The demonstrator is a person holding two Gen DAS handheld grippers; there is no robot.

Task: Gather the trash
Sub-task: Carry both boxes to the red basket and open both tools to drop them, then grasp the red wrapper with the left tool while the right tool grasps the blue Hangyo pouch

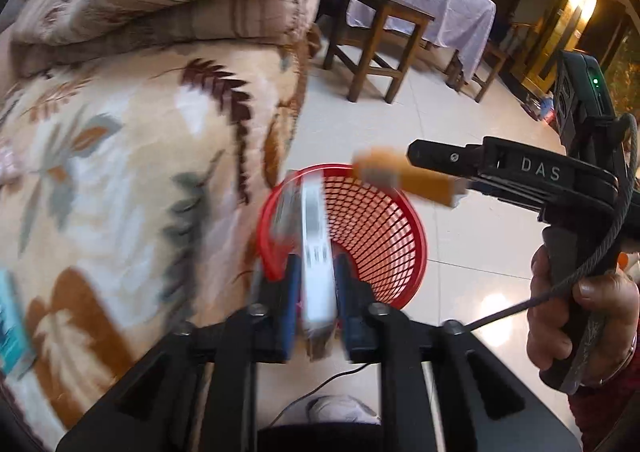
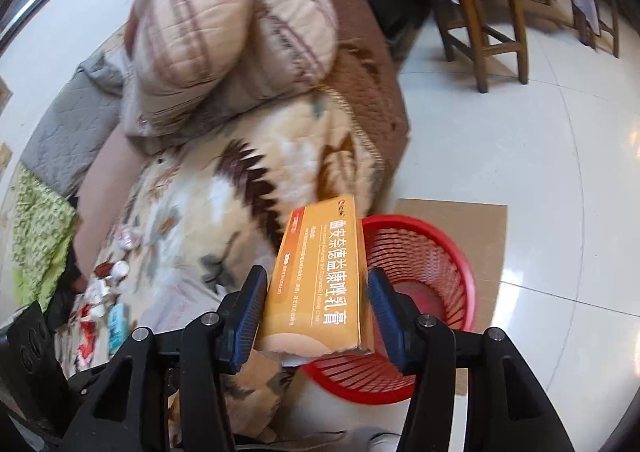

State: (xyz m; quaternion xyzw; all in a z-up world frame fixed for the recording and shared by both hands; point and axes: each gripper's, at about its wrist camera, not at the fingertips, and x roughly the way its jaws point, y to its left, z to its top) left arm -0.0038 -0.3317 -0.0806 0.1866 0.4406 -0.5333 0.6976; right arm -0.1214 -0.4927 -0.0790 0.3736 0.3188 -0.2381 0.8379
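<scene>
Left wrist view has my left gripper point(image 1: 316, 294) clamped on a thin white packet point(image 1: 316, 248), blurred, its blue pads pressed against both flat sides; the packet stands on edge and points toward the near rim of the red mesh basket point(image 1: 372, 236) on the tiled floor. Beside the basket lies the bed's leaf-patterned blanket point(image 1: 120, 155). Further right in that view my right gripper point(image 1: 458, 187) reaches in from the side with an orange box point(image 1: 404, 179) at its tip, over the basket's far rim.

From the right wrist, my right gripper point(image 2: 316, 310) has its jaws wide, and the orange box point(image 2: 320, 284) sits between the pads; I cannot tell whether both pads touch it. The red mesh basket point(image 2: 432, 252) stands just beyond and to the right, on a sheet of cardboard point(image 2: 460, 211). Small scraps of litter point(image 2: 108, 292) lie scattered on the blanket point(image 2: 208, 211) at left, near a folded quilt point(image 2: 224, 31).
</scene>
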